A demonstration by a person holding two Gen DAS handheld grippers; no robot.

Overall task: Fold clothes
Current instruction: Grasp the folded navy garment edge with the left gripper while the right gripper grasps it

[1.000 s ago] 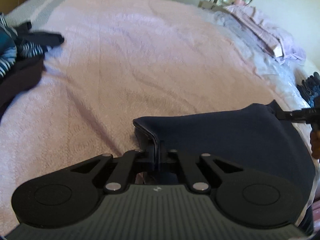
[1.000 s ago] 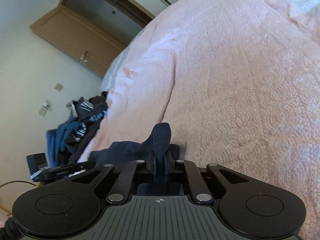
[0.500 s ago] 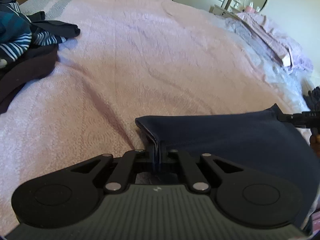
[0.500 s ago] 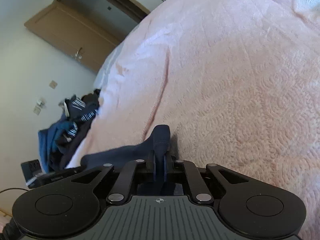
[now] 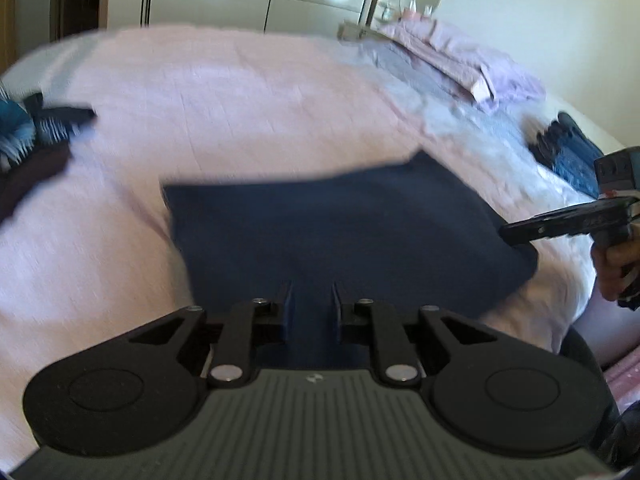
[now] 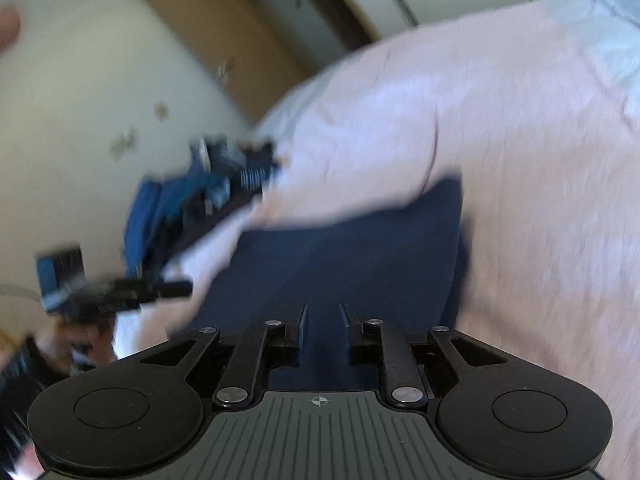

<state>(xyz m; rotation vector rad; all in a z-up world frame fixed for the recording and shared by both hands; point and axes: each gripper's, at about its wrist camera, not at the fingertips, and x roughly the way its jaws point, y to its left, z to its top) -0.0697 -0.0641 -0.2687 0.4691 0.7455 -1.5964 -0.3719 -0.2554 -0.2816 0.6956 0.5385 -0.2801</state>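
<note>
Lying flat on the pink bedspread (image 5: 260,120), the folded navy garment (image 5: 340,224) spreads ahead of both grippers, its long axis running across the left wrist view. The left gripper (image 5: 311,300) has its jaws opening, nothing pinched, cloth beyond and below the fingertips. The right gripper (image 6: 322,320) is likewise opening and holds nothing. A heap of dark and striped clothes (image 6: 208,200) sits at the bed's edge.

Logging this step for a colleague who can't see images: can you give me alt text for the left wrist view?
A folded navy garment lies flat on a pink bedspread, just ahead of the left claw, whose jaws are opening with nothing pinched between them. The right claw reaches in from the right edge, and a dark clothes pile sits far left.
</note>
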